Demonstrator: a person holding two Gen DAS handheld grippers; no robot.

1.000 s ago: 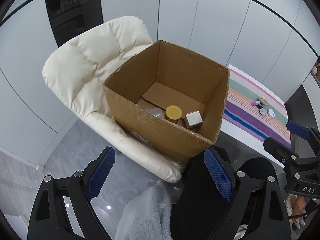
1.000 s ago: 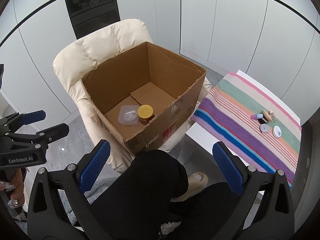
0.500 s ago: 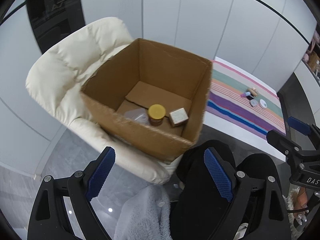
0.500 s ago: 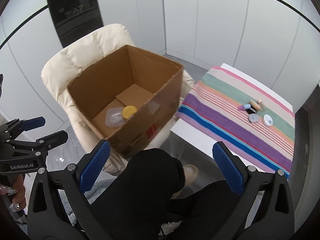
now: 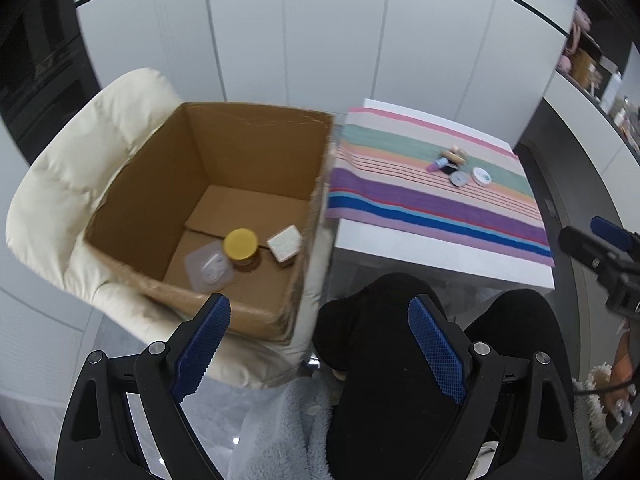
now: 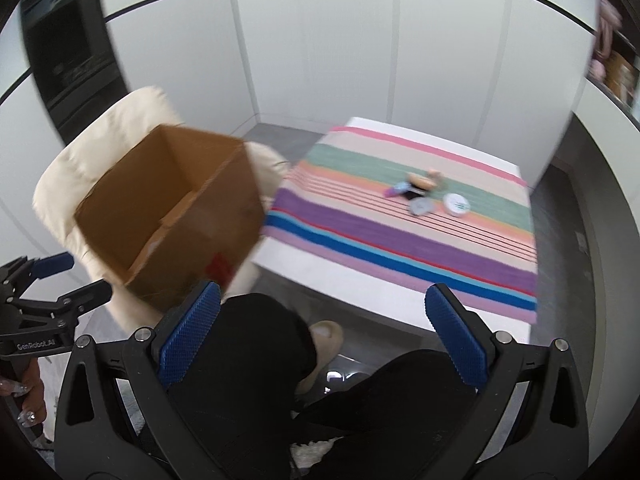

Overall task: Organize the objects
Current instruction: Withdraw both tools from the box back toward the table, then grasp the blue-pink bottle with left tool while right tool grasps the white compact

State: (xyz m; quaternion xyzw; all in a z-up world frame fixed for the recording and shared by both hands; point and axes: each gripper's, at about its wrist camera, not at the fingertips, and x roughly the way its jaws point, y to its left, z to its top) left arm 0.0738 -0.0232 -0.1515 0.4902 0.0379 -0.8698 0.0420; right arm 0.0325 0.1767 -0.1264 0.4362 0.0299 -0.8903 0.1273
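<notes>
Toiletries cluster on the far right part of the striped cloth (image 5: pixel 440 204): a small purple tube (image 5: pixel 436 165), a tan bottle (image 5: pixel 456 155) lying beside it, a grey round lid (image 5: pixel 459 179) and a white round tin (image 5: pixel 481 176), all close together and well apart from the cloth's near edge. The cloth covers a white surface (image 5: pixel 400 258) that stands to the right of an open cardboard box (image 5: pixel 256 148). On the box floor, toward its near right corner, sit a yellow-lidded jar (image 5: pixel 241 247), a clear plastic container (image 5: pixel 208 267) touching it on the left, and a small white cube (image 5: pixel 285 243) just to its right. The box rests on a cream padded chair (image 5: pixel 80 176), with white wall panels (image 5: pixel 328 32) behind. In the right wrist view the box and cloth are blurred, so the small items there show only as smudges of colour. The left hand-held gripper (image 5: pixel 316 340) hangs released, its blue pads wide apart with nothing between them, above the box's near rim and a person's black-clad knees (image 5: pixel 384 344). The right hand-held gripper (image 6: pixel 320 332) is likewise spread and empty, over the knees and a beige slipper (image 6: pixel 326 334). Each one also appears at the edge of the other's view, held by a hand (image 6: pixel 24 392) with long decorated nails. A pale blue fleece (image 5: pixel 288 432) lies low between the left pads.
</notes>
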